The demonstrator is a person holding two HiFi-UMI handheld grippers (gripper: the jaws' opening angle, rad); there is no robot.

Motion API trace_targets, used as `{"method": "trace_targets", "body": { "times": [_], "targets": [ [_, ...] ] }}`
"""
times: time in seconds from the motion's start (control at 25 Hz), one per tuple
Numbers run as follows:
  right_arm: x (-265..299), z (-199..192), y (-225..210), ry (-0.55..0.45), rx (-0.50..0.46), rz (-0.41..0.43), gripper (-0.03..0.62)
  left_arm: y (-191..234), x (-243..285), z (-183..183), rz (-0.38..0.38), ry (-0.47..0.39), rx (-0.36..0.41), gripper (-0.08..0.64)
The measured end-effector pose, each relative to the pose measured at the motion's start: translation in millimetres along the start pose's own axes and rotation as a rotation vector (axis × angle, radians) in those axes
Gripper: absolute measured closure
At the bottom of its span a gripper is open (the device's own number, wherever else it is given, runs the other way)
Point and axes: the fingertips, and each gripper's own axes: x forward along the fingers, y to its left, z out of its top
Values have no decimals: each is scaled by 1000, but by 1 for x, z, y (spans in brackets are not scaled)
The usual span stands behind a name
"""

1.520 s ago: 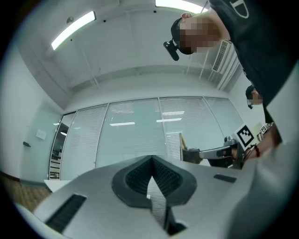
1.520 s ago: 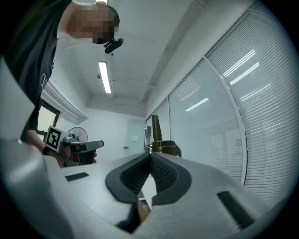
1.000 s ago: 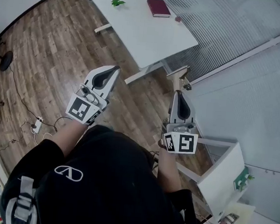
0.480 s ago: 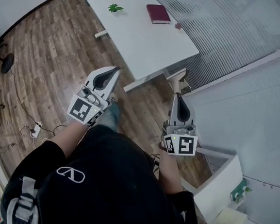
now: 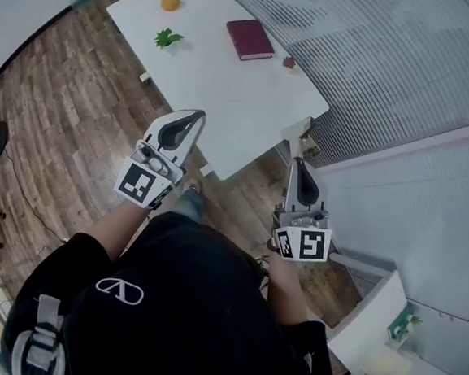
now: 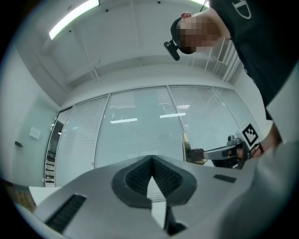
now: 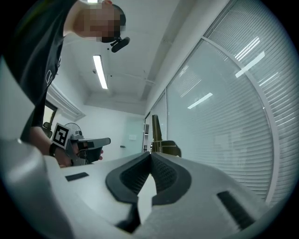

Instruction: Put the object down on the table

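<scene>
**A:** Brown wood floor (image 5: pixel 69 119) underfoot, white counter (image 5: pixel 218 91) ahead. Carrying what, and where?

**B:** Carrying a tan object (image 5: pixel 302 138), pinched by a thin part in the fully closed right gripper (image 5: pixel 298 162). Not over the counter yet. Sits in the head view just short of the counter's near edge, by its near right corner, clear of the surface.

**A:** And the left gripper (image 5: pixel 196 118)?

**B:** Closed as well, tips together, nothing between. Held by the counter's near left edge, well apart from the tan object.

**A:** Anything in the way on the counter?

**B:** Hardly. Only a red book (image 5: pixel 249 39) with a dark red bit (image 5: pixel 289 62) near it, plus a green sprig (image 5: pixel 168 37) and an orange fruit (image 5: pixel 170 3), all toward the counter's far end. Bare white across the near half.

**A:** Which step, then?

**B:** Judged to be the approach, with the setting-down not begun. Next: bring the tan object in over the near corner and lower it until its base rests flat. Only then open the right gripper and draw straight back. Looks tall and narrow, so probably prone to tipping if released askew.
</scene>
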Motion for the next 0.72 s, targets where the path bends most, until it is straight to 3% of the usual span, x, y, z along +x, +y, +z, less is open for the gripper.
{"method": "trace_targets", "body": {
  "times": [0.36,0.72],
  "targets": [
    [116,-21,-25,40,-3,-38,586,88,75,-48,-81,41,-61,555],
    [162,-34,-47,47,33,3,586,109,120,-68,-77,48,-83,555]
  ]
}}
